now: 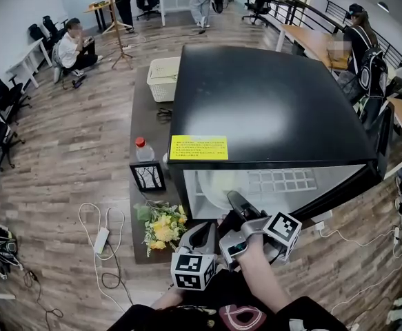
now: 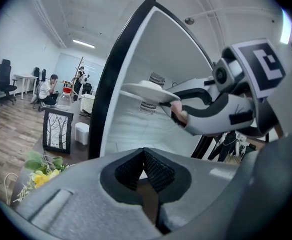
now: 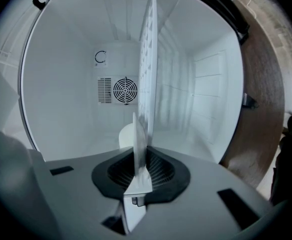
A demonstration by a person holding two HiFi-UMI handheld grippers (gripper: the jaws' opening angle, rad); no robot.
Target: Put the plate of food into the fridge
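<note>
We see the right claw point(image 3: 138, 173) clamped on the near rim of the white plate point(image 3: 135, 134). The plate juts from its jaws into the open fridge point(image 3: 60, 84), just beside the wire shelf point(image 3: 148, 59). The left claw point(image 2: 144, 170), closed and empty, sits outside.

The white round plate point(image 3: 135, 134) appears only edge-on in the right gripper view, a thin blurred sliver, so its upper face is hidden and whether any food lies on it cannot be told. In the left gripper view it is seen from below against the white lining of the small black-topped fridge point(image 1: 269, 109), with its near rim covered by the right gripper point(image 2: 173, 103). In the head view the fridge's top hides nearly all of the plate. The print on the yellow rectangular label point(image 1: 198, 147) at the front edge of that top is too small to read.
</note>
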